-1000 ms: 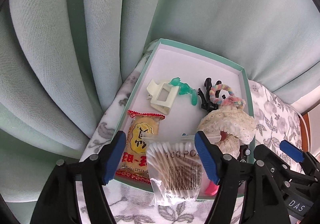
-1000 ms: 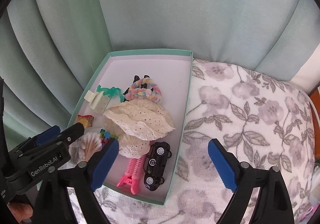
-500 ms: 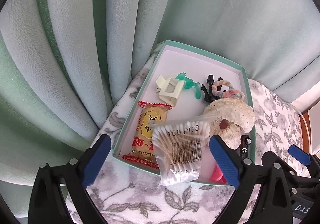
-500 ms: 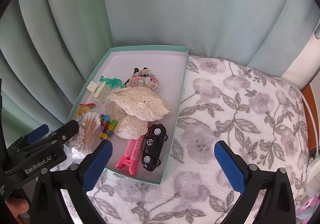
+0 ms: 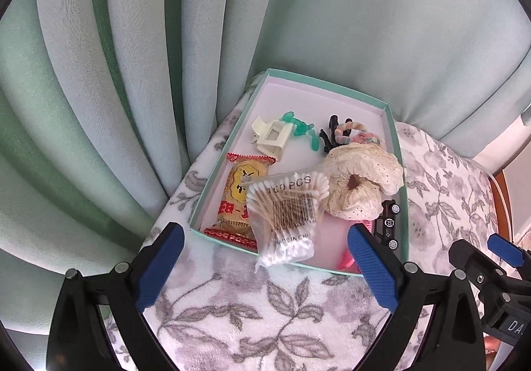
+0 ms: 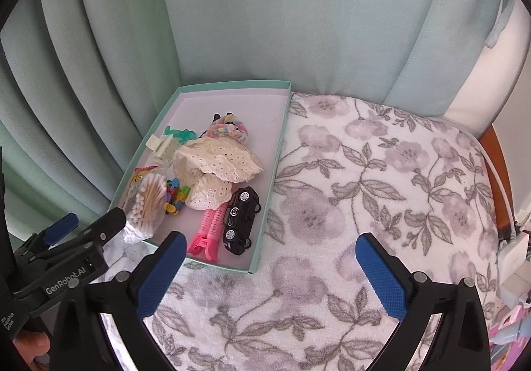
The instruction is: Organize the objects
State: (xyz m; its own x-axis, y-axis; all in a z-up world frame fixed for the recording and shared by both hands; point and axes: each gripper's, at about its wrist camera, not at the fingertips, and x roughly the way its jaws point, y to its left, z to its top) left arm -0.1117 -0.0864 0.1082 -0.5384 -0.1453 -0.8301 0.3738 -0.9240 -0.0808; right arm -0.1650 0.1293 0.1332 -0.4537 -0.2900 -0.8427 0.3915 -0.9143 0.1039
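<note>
Left wrist view: swab bag (image 5: pixel 285 215) overhangs tray (image 5: pixel 396 152) near rim; both tools spread apart (nothing held), floral cloth (image 6: pixel 381 178) beside

Cotton swab bag (image 5: pixel 286 210), lying over the teal box (image 5: pixel 333 82) front rim: "100 PCS", barcode, "MADE IN CHINA" partly legible. Left gripper (image 6: pixel 69 255) body, beside box: "GenRobot.AI". Right gripper (image 5: pixel 506 258) body: "DA…", cut off. Snack packet (image 5: pixel 237 195) in box: red characters, unreadable.

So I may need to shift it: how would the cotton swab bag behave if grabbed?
The cotton swab bag looks like thin clear plastic, so probably floppy, crinkly and light. It overhangs the teal box rim, so a nudge might tip it out. Its film may be slippery.
</note>
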